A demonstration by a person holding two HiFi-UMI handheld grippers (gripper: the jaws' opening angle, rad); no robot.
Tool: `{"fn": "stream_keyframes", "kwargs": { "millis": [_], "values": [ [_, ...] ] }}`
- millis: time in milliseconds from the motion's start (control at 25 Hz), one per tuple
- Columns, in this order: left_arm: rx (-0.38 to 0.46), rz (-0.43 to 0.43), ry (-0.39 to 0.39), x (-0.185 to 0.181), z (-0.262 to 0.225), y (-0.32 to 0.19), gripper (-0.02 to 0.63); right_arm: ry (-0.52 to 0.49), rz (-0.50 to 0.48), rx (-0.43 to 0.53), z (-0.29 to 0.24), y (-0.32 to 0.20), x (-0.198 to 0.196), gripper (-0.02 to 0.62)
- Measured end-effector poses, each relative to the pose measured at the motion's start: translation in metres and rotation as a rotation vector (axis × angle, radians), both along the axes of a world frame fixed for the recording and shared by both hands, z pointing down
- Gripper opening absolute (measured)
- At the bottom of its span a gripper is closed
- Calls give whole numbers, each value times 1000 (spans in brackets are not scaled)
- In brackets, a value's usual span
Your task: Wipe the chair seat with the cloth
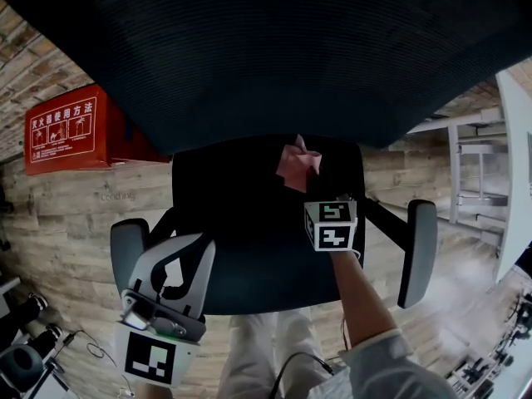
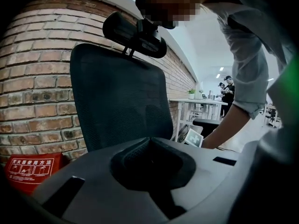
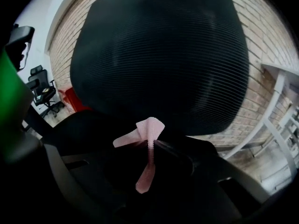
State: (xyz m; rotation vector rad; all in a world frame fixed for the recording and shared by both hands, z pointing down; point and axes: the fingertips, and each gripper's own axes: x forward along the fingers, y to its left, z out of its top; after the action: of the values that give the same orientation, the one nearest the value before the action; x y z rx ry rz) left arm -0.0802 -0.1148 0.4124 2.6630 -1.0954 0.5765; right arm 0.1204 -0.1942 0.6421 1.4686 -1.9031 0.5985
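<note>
Right gripper (image 3: 150, 147): dark jaws pinched shut on the pink cloth (image 3: 148, 129). One fold sticks up past the tips and a tail hangs below them. In the head view the cloth is at the rear of the seat (image 1: 241, 248), right of centre and just under the chair back (image 1: 274, 48). Can't tell if it touches the seat. Marker cube (image 1: 332, 225) faces up, with the forearm (image 1: 359, 293) behind it.

Left gripper (image 2: 150, 143): grey jaws closed together, nothing between them. It is held low at the seat's front left corner, just beside the left armrest (image 1: 129, 248), and points at the chair back.

Red box (image 1: 66, 131) stands on the wood floor left of the chair. Its white label reads "灭火器使用方法" above small pictograms. Brick wall (image 2: 32, 87) is behind the chair.
</note>
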Motion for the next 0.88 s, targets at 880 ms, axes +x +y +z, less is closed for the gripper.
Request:
{"fn": "stream_keyframes", "kwargs": {
  "millis": [880],
  "values": [
    [0, 30, -23, 22, 4, 4, 18, 80, 315, -38, 3, 57, 120, 52]
  ]
}}
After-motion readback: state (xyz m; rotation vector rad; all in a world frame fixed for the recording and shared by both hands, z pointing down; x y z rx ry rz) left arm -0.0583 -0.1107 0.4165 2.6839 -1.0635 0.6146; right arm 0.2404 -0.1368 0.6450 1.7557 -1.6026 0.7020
